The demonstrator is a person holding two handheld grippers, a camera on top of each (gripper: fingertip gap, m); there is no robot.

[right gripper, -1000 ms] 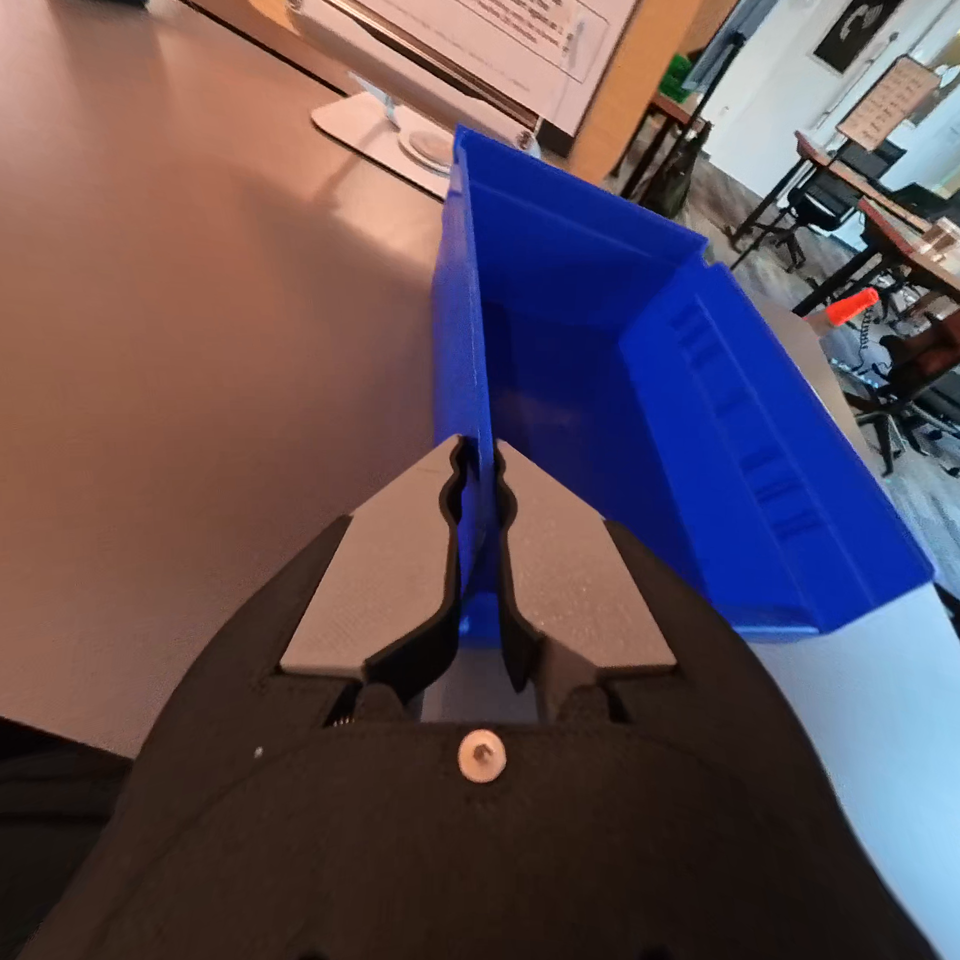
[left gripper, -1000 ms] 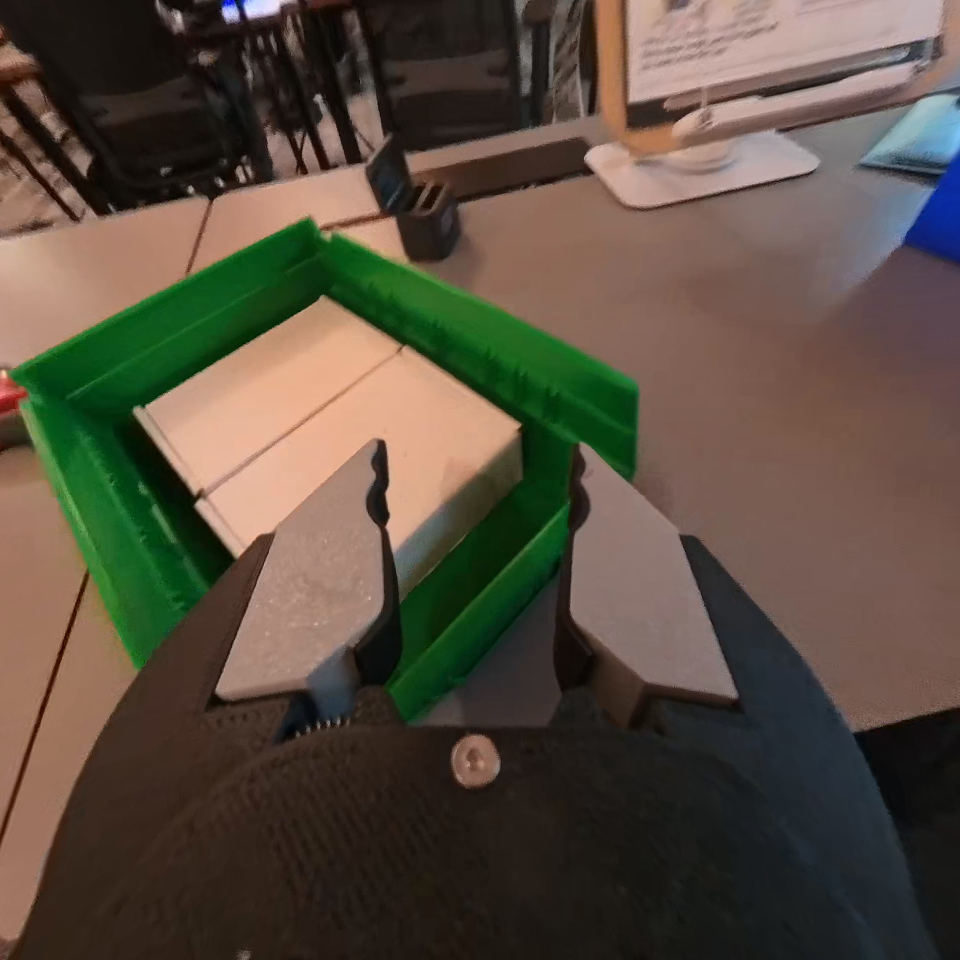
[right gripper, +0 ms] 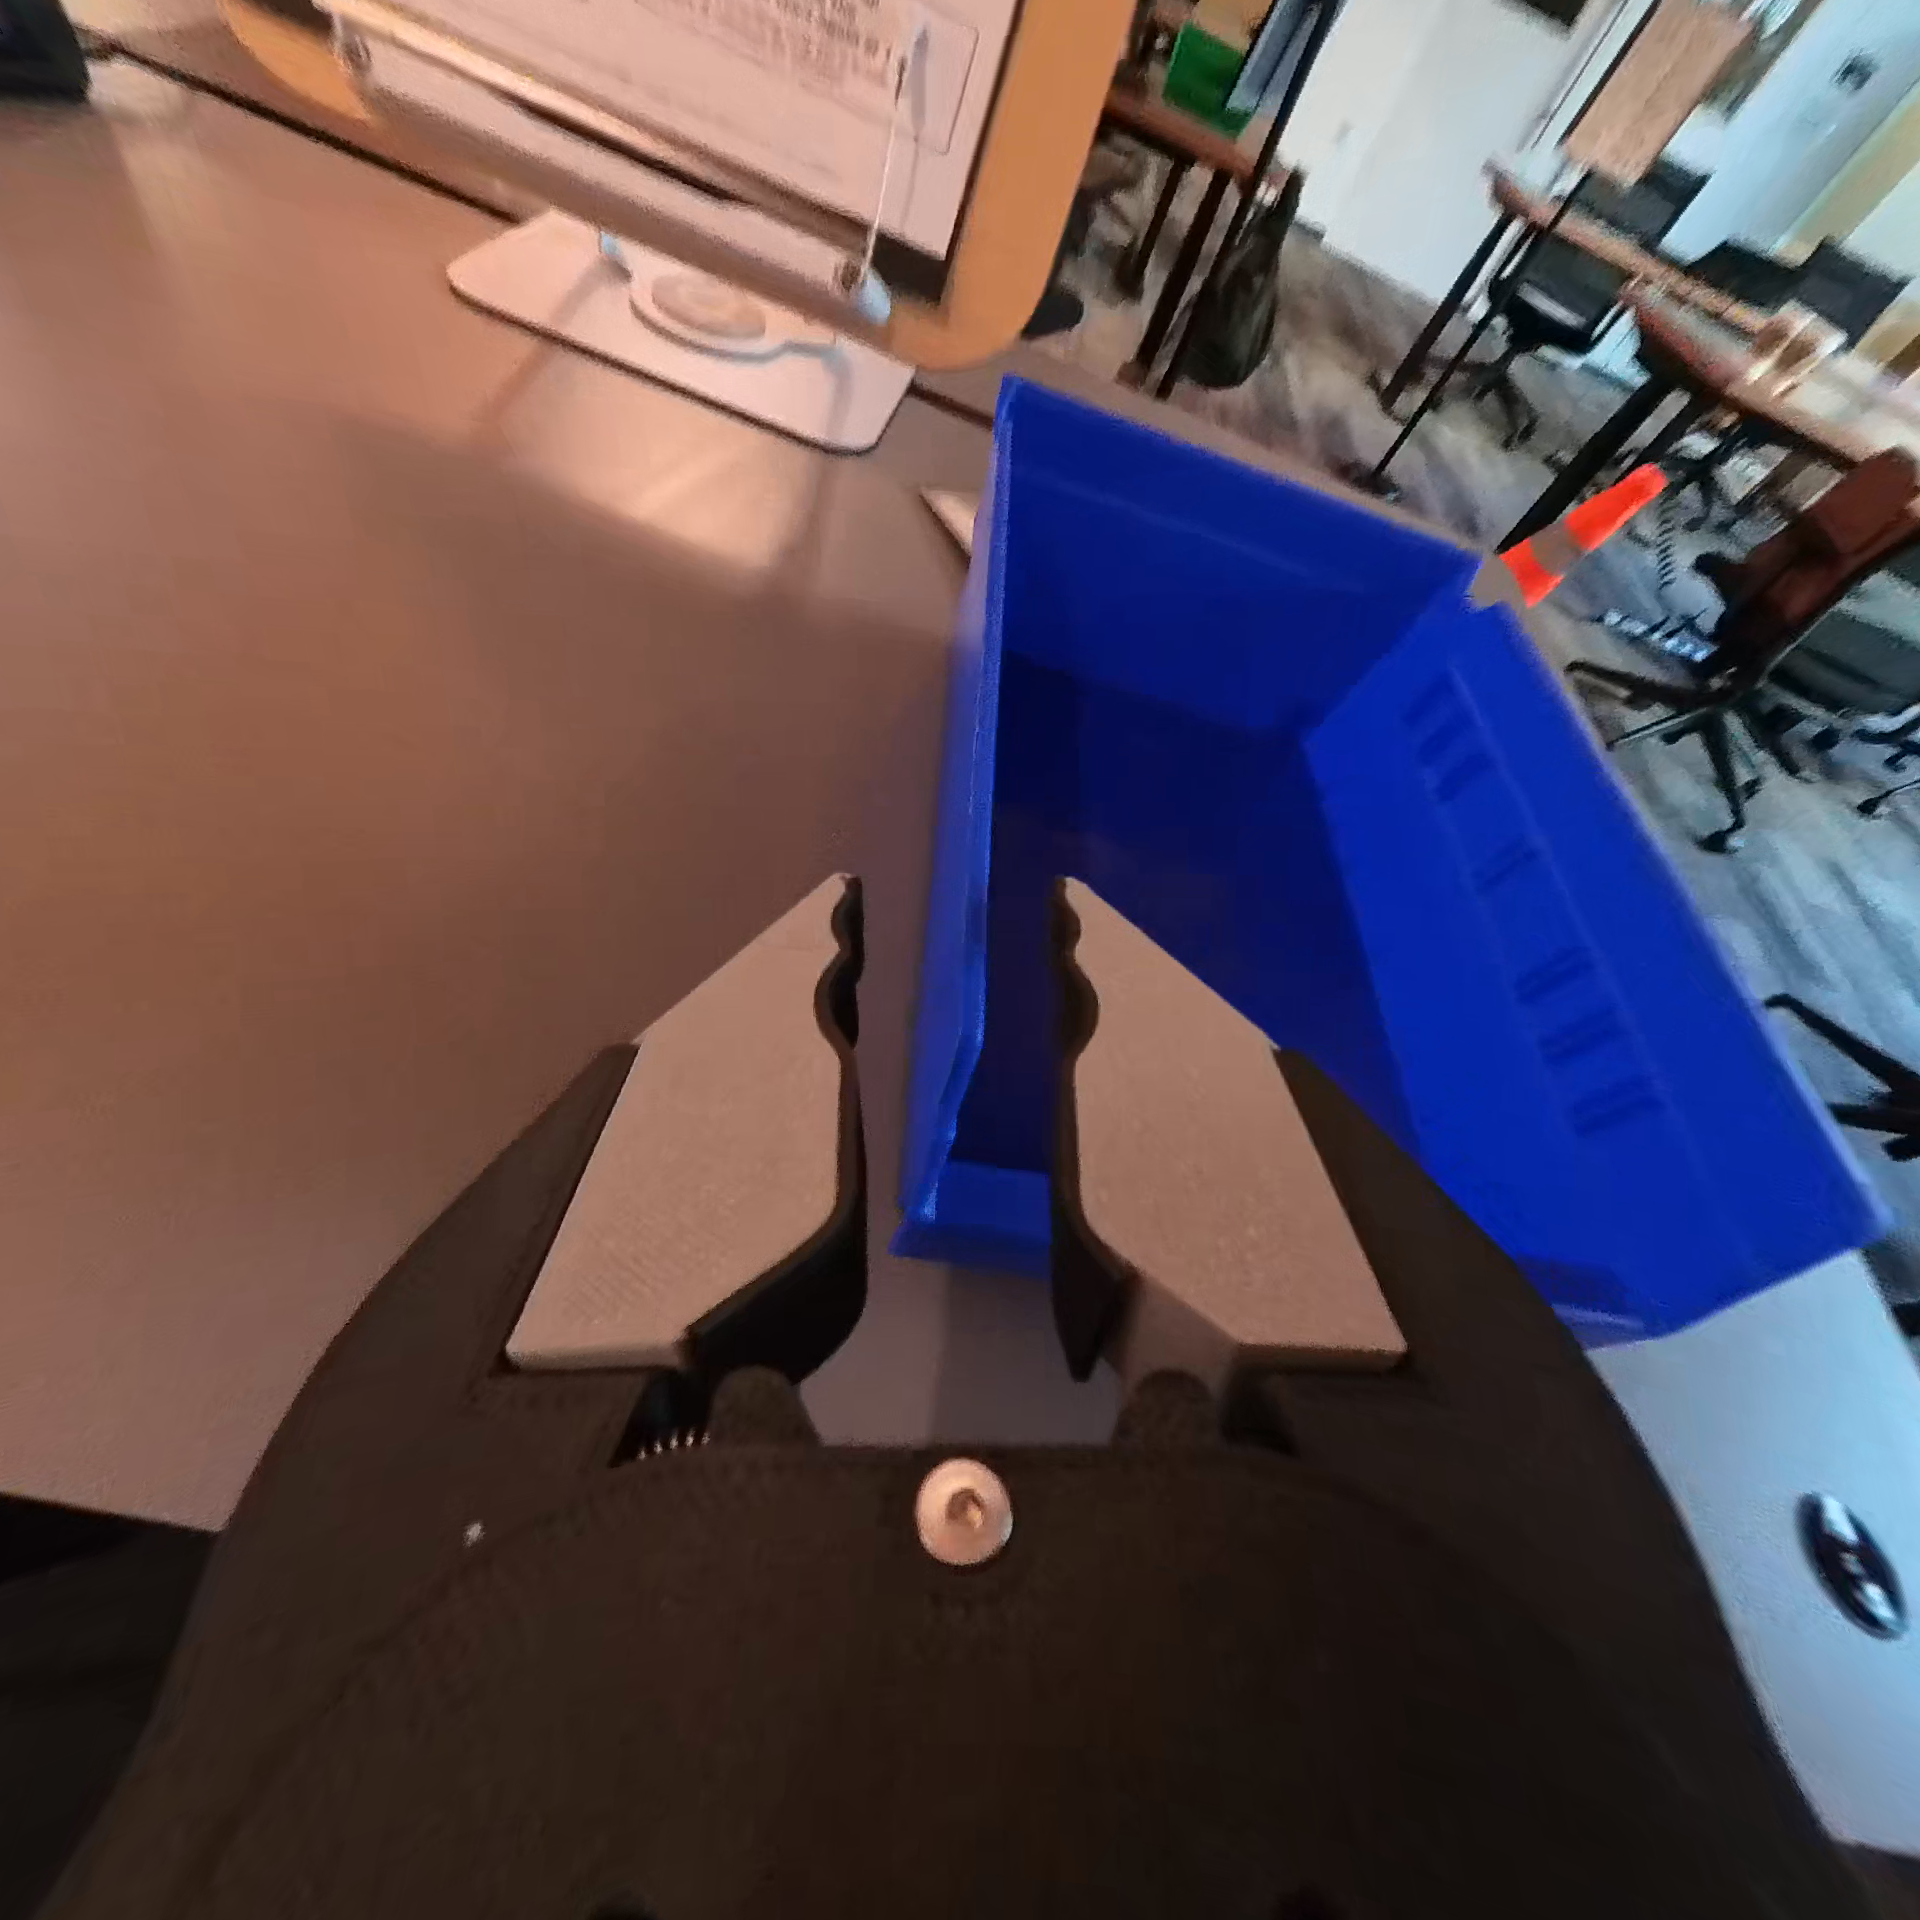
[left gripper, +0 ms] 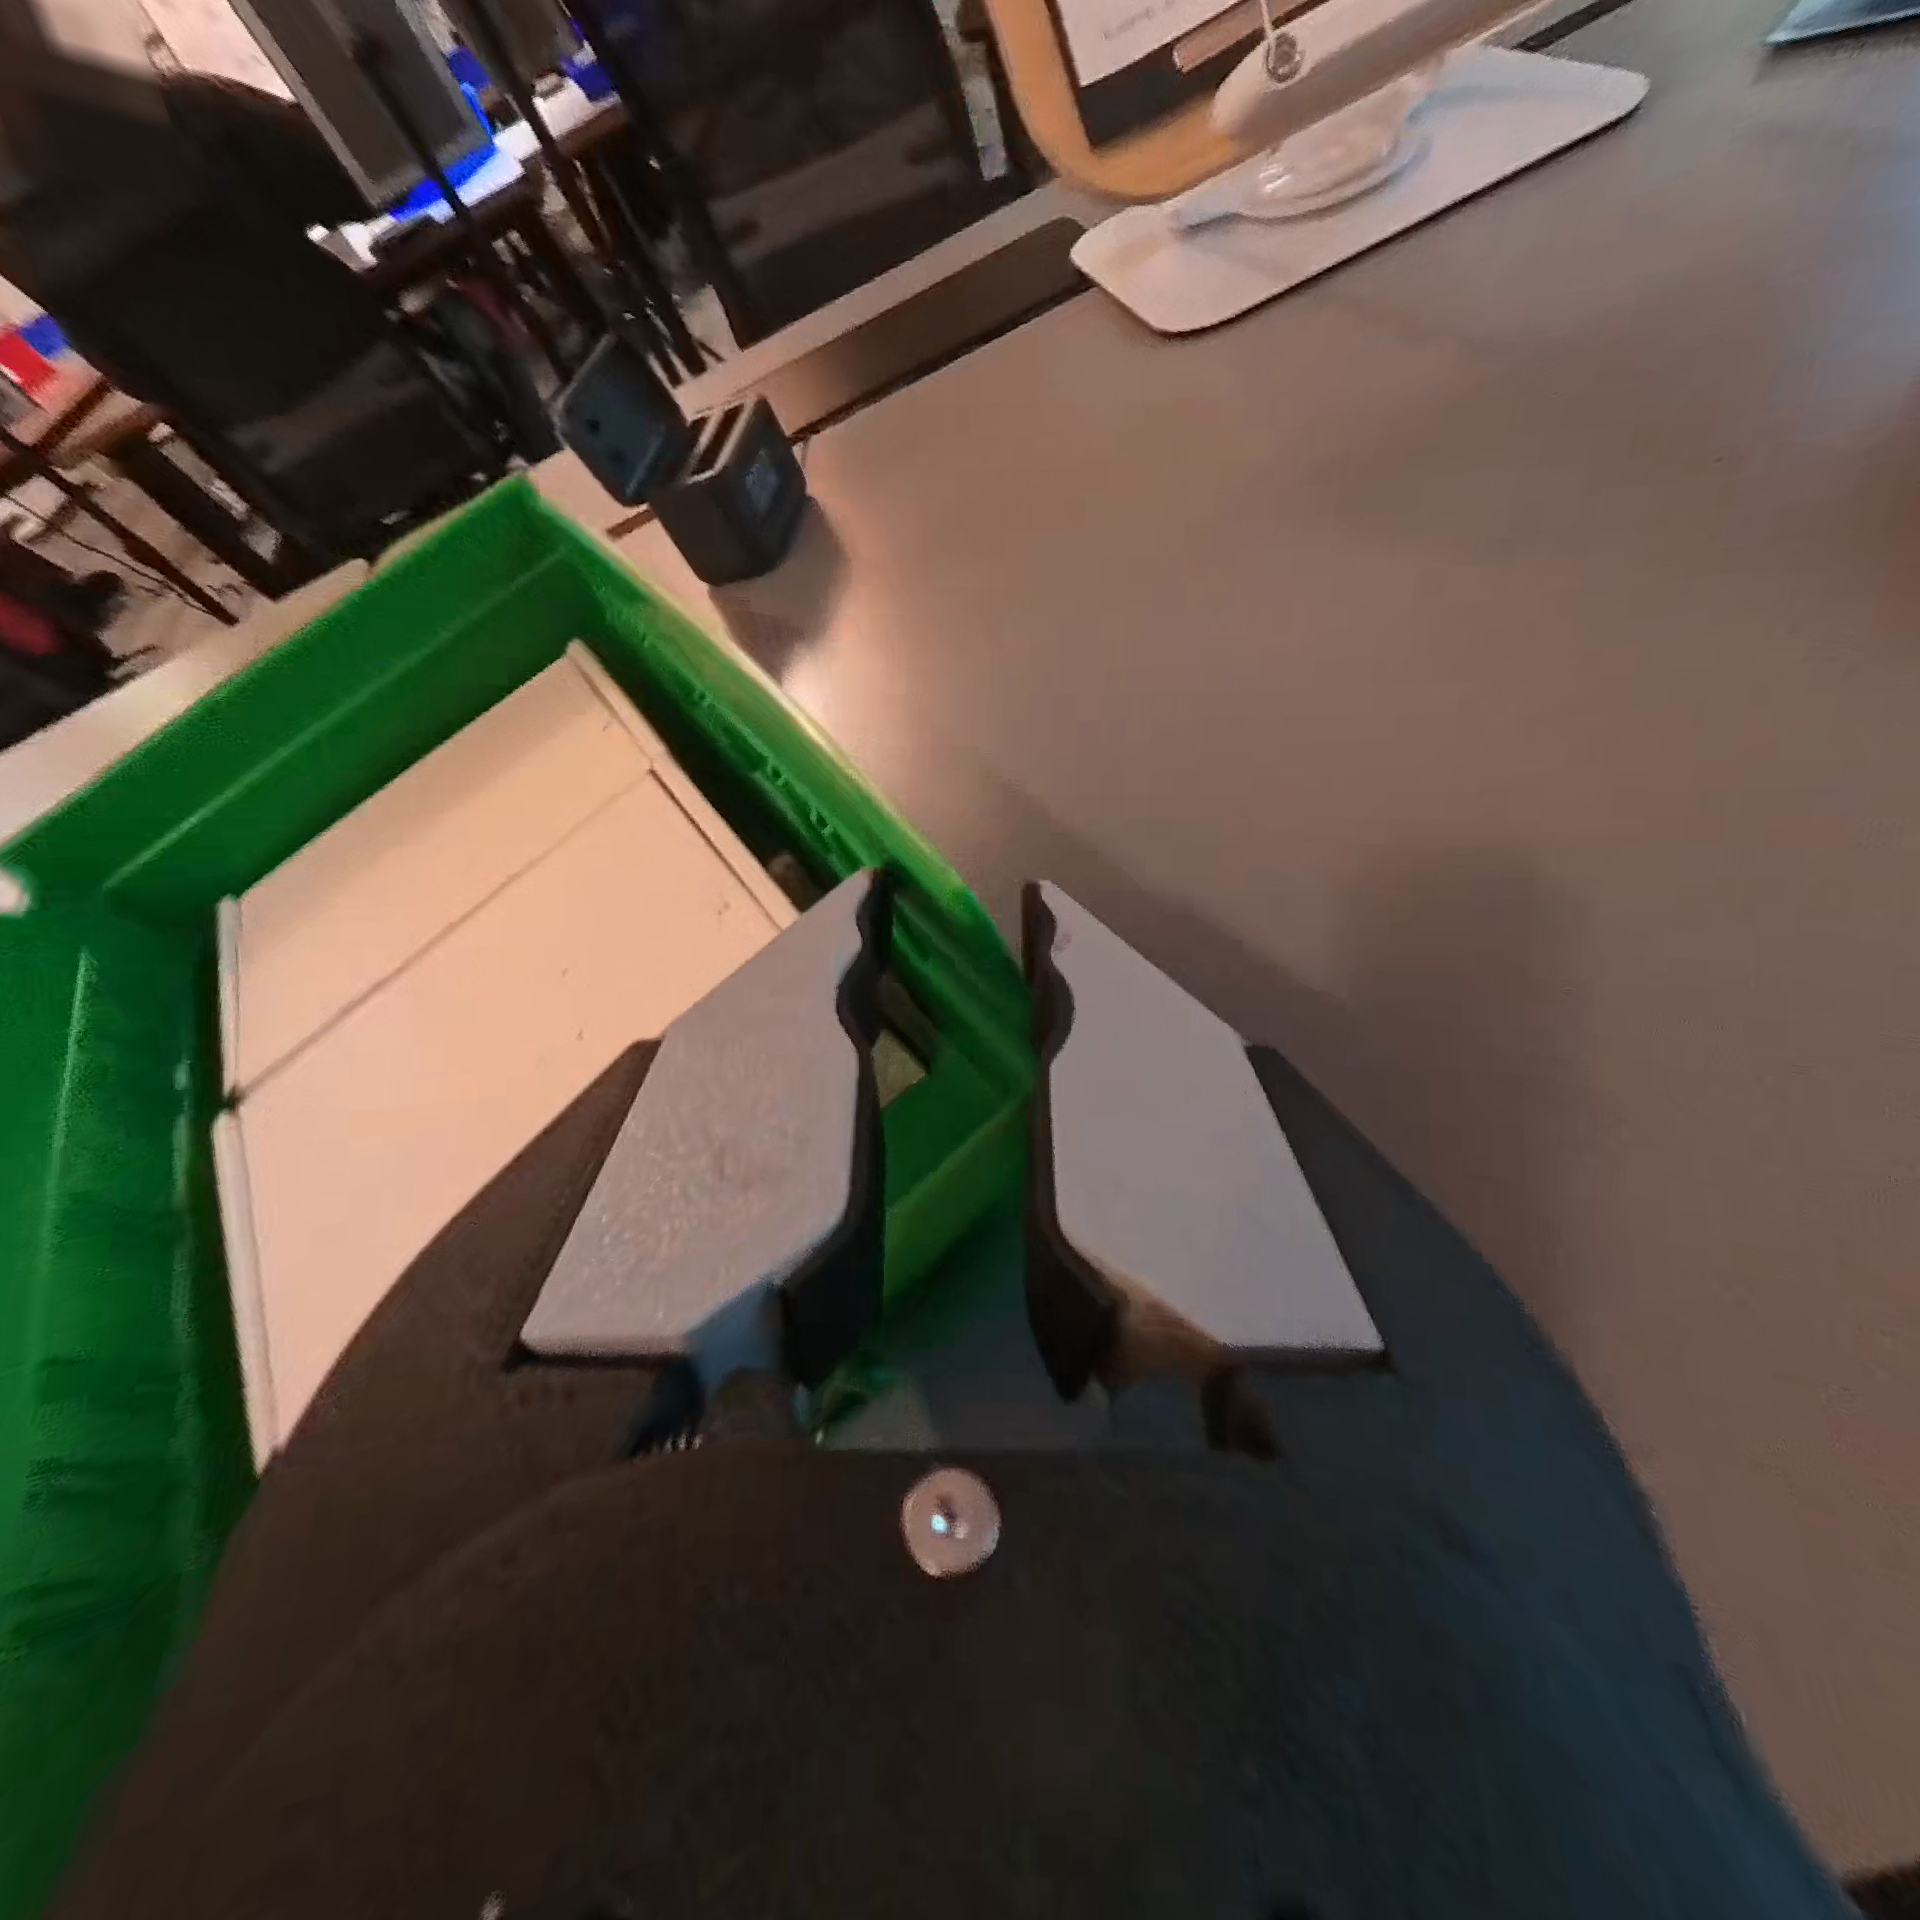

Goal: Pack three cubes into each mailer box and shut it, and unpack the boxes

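The left gripper (left gripper: 951,997) straddles the green bin's (left gripper: 343,717) near right wall, jaws narrowly parted, white boxes (left gripper: 468,997) inside. The right gripper (right gripper: 951,987) stands apart astride the empty blue bin's (right gripper: 1558,987) left wall. Likely next: lifting a box out.

An open office or lab room — rows of tables (right gripper: 1704,343), rolling office chairs (right gripper: 1766,623), a monitor stand (left gripper: 1351,218) on the table.
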